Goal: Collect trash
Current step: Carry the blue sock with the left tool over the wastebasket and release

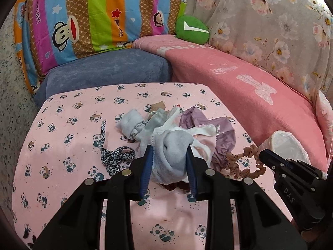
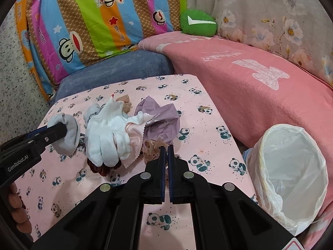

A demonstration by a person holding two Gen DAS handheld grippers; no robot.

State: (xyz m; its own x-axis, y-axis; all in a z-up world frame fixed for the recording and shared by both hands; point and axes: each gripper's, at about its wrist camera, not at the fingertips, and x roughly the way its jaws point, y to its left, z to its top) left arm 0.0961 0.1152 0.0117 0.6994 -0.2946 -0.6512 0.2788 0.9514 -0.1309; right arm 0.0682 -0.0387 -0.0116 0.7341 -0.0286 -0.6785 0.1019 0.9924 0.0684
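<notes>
The white trash bin (image 2: 291,177) stands on the tabletop (image 2: 218,125) at about 3 o'clock from my right tongs (image 2: 166,149), close by, tipped so its open mouth faces me. My right tongs are much nearer to it than my left ones.

The trash pile (image 2: 124,129) lies at 11 o'clock from my right tongs, in the middle of the pink panda cloth. It has a white glove (image 2: 108,137), a purple bag (image 2: 162,120) and a brown bead string (image 1: 243,164) in it.

My left tongs (image 1: 169,148) are clamped on a gray sock (image 1: 174,152) at the near side of the pile. The sock's long way runs from me out to 12 o'clock. To drop it, I think I must carry it across to 3 o'clock, past my other tongs.

My right tongs are almost shut, with only a thin gap. The brown beads sit right at their tips, but I cannot tell if they pinch any.

A dark red thing (image 2: 104,169) peeks out under the glove; I cannot tell what it is. The bin's bottom is hidden.
</notes>
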